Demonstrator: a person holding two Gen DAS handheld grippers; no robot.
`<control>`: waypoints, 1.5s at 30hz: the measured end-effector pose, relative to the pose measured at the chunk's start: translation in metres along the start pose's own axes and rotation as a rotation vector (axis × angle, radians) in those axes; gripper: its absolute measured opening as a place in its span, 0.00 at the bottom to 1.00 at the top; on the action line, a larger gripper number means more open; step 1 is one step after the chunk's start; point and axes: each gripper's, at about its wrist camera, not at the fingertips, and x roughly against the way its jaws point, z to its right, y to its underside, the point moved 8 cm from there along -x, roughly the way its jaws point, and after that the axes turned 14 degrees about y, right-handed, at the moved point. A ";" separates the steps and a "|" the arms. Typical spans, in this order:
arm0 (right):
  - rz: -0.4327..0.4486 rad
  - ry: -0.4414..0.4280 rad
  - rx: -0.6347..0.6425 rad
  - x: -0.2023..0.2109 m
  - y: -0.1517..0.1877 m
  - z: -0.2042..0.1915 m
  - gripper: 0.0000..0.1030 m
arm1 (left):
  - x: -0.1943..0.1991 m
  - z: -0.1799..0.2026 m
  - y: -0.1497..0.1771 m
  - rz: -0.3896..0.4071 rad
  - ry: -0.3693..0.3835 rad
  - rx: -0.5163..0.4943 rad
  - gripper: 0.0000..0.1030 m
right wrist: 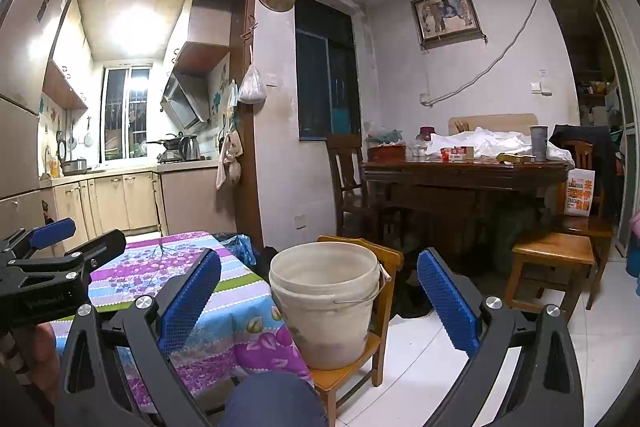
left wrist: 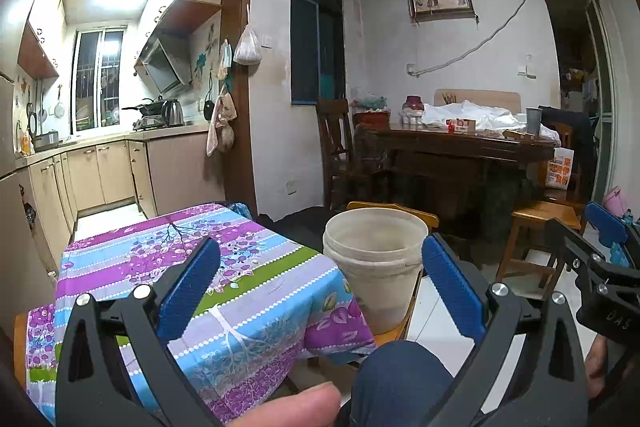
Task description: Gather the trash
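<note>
Tabletop (left wrist: 248,267), lower left: floral cloth, no trash visible on it. Bucket (right wrist: 326,301), frame centre, on a stool: contents hidden. Your left tongs (left wrist: 320,291) and right tongs (right wrist: 318,301): spread, empty. Either start or finish.

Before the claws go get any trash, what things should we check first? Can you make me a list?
1. Left claw open and holding nothing: ok.
2. Right claw open and holding nothing: ok.
3. Bucket standing upright on the small wooden chair, its mouth open: ok.
4. Room inside the bucket: cannot tell, its bottom is hidden from both cameras.
5. Trash to pick up on the flowery tablecloth: not ok, none shows on the part we can see.
6. The two claws apart from each other, not bumping: ok.
</note>
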 end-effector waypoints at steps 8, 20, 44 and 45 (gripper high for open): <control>-0.006 -0.009 0.008 -0.002 0.000 -0.005 0.95 | -0.001 -0.001 0.001 -0.008 -0.004 -0.001 0.95; -0.010 -0.013 0.011 -0.003 0.001 -0.008 0.95 | -0.003 -0.001 0.002 -0.019 0.007 0.008 0.95; -0.018 -0.021 0.017 -0.009 0.004 -0.008 0.95 | -0.012 -0.002 0.014 -0.067 -0.003 0.009 0.95; -0.019 -0.020 0.017 -0.009 0.004 -0.008 0.95 | -0.012 -0.002 0.014 -0.066 -0.007 0.009 0.95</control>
